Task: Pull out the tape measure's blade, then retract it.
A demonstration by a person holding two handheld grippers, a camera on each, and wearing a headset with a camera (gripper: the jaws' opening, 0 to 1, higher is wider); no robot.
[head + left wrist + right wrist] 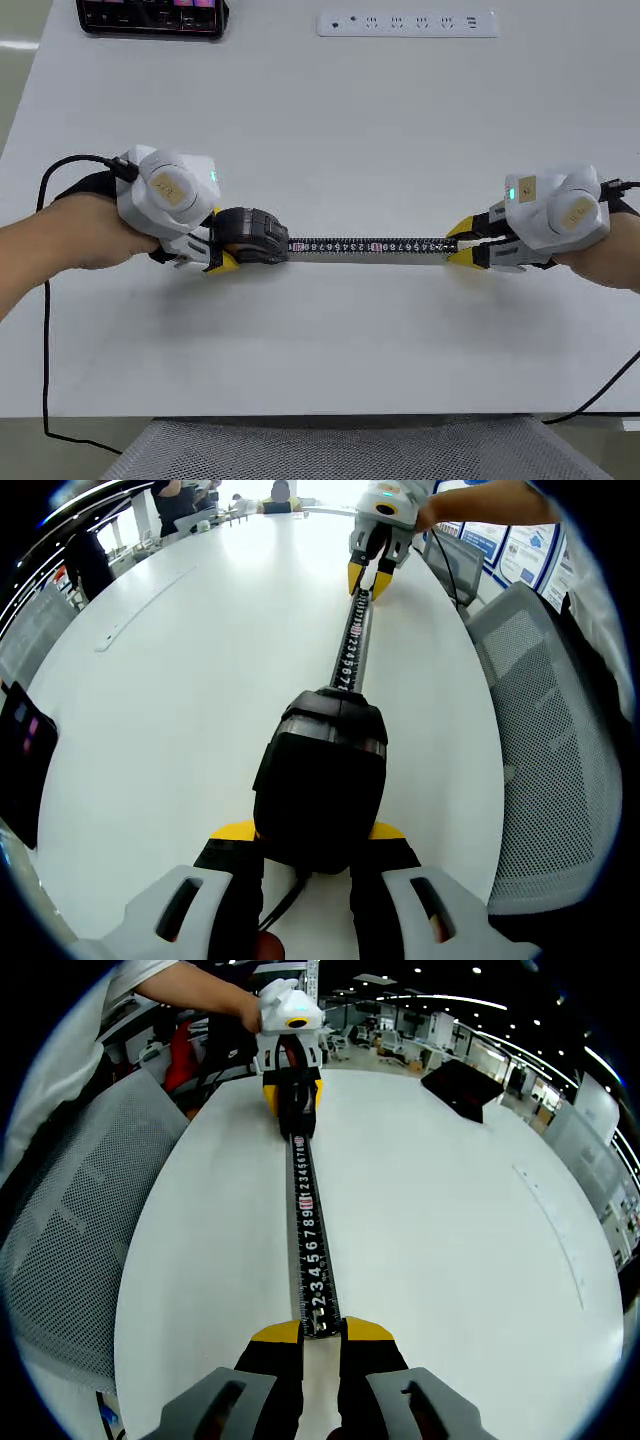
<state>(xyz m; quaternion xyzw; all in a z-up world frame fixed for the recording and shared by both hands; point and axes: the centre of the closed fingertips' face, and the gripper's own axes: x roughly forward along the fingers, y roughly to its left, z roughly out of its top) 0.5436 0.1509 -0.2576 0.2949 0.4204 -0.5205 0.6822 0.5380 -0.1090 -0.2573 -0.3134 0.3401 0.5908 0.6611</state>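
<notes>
Left fingers [232, 832] clamp the tape measure [320, 780] (black case); right fingers [276, 1333] pinch its blade [310, 1245].

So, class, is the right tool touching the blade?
Touching. In the right gripper view, the right tool pinches the blade end between its yellow tips, with no gap.

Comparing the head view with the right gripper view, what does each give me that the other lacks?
Head view: the white body of the right gripper and the hand holding it. Right gripper view: an office with ceiling lights beyond the white table. Both: the left gripper clamping the black tape measure case, the right gripper pinching the extended numbered blade.
</notes>
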